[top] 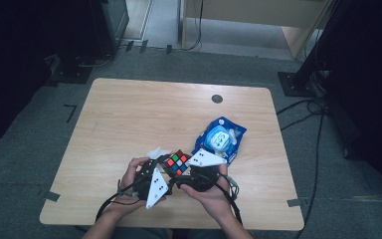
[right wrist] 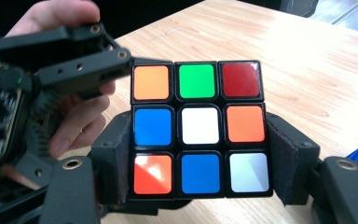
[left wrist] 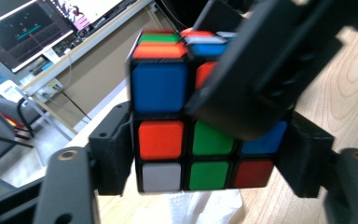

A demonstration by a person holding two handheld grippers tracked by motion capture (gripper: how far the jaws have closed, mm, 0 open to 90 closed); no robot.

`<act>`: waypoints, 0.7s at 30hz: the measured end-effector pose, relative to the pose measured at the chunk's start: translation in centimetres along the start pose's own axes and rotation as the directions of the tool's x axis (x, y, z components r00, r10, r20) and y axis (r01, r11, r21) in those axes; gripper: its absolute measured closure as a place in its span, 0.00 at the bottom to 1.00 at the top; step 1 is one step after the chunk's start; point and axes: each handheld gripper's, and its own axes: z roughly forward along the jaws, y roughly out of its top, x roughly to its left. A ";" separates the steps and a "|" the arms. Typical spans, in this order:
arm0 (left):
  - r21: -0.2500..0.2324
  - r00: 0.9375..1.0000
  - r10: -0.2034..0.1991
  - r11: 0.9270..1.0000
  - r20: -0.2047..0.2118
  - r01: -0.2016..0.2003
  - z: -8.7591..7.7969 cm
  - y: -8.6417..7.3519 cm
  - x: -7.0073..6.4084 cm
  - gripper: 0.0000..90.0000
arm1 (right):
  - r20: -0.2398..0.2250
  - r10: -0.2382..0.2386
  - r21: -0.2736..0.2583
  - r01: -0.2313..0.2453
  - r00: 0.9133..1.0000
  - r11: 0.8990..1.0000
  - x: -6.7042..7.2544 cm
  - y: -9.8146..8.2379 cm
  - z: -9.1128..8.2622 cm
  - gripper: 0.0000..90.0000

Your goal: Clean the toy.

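High view: both hands (top: 179, 184) around cube (top: 177, 162)

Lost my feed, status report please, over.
Both tongs, left and right, clamped on the cube. Cube held above table. Blue packet beside, clear.

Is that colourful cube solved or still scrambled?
Scrambled: the cube shows orange, green, red, blue and white squares mixed on one face.

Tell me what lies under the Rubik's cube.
Under the Rubik's cube, a white crumpled tissue-like thing rests on the wooden table. The cube and grippers cover most of it.
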 end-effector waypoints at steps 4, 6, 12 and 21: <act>-0.017 0.998 -0.064 0.998 0.023 0.064 -0.1 -0.1 0.4 0.36 | -0.020 0.039 -0.013 -0.039 0.999 0.999 -0.3 0.0 0.0 0.38; -0.017 0.996 -0.087 0.996 0.036 0.087 -0.2 -0.2 0.7 0.37 | -0.024 0.037 -0.032 -0.038 0.999 0.999 -0.4 0.0 -0.1 0.37; -0.020 0.982 -0.179 0.983 0.052 0.180 -0.6 -0.9 2.4 0.38 | -0.047 0.021 -0.125 -0.027 0.999 0.992 -0.7 0.6 -1.4 0.36; -0.036 0.956 -0.294 0.955 0.005 0.294 -2.4 -2.5 6.3 0.38 | -0.021 0.070 -0.234 -0.073 0.997 0.970 -2.1 0.4 -2.4 0.39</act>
